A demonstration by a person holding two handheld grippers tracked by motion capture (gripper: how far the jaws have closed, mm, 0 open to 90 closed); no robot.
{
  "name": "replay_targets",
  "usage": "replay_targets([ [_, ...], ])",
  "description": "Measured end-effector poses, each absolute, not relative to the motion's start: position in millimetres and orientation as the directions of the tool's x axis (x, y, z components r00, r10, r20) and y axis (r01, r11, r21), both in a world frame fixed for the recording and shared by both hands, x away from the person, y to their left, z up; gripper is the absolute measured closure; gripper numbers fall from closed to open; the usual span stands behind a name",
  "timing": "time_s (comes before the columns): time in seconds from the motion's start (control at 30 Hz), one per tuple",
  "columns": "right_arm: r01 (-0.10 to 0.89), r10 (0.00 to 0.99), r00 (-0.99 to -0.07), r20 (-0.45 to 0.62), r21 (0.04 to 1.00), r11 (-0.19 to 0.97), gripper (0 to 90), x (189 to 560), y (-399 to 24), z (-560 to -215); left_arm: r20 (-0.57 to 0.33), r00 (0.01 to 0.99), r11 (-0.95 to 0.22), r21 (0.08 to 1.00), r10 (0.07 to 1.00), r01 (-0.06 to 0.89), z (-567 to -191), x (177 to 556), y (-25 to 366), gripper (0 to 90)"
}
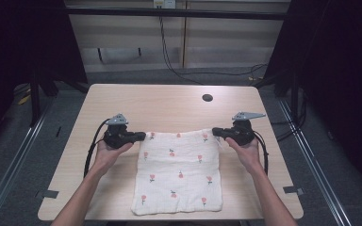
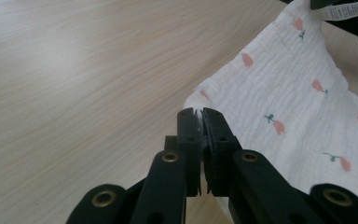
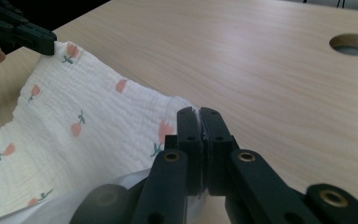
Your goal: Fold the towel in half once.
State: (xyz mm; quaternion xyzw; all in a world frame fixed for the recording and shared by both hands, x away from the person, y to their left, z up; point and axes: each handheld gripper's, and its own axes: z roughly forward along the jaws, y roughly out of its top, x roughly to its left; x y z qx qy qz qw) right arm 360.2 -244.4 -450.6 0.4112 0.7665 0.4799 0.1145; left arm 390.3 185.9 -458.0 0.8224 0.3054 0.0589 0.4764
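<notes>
Stretching across a pale wood-grain worktop (image 1: 122, 101), a white cloth (image 1: 179, 172) printed with small pink flowers lies with its near hem close to the 6 o'clock edge and its far edge raised between two hand-held tools. Grey floor and metal rails flank the worktop at 3 and 9 o'clock; dark curtains hang on both sides, and black cables run over the floor below a pale wall at 12 o'clock. A round hole (image 1: 207, 98) sits in the worktop toward 1 o'clock.

From above, the left claw (image 1: 143, 136) pinches the cloth's far left corner and the right claw (image 1: 215, 132) its far right corner, each shut on the fabric. The left gripper view adds a white printed label (image 2: 349, 8) at the opposite corner; the right gripper view shows crinkled weave and fabric caught between closed jaws.

Both forearms enter from 6 o'clock, hands (image 1: 108, 153) wrapped beneath the tools, which point inward toward each other.
</notes>
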Motion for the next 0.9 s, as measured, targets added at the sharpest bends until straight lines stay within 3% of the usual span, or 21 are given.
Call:
replay_targets([
  [0.6, 0.464, 0.752, -0.623, 0.214, 0.875, 0.136, 87.9, 372, -258, -417, -0.138, 0.827, -0.317, 0.880, 0.544, 0.355, -412, 399, 179, 86.7],
  [0.9, 0.474, 0.722, -0.658, 0.213, 0.862, 0.179, 87.9, 352, -256, -432, -0.137, 0.834, -0.355, 0.859, 0.534, 0.368, -435, 385, 184, 86.6],
])
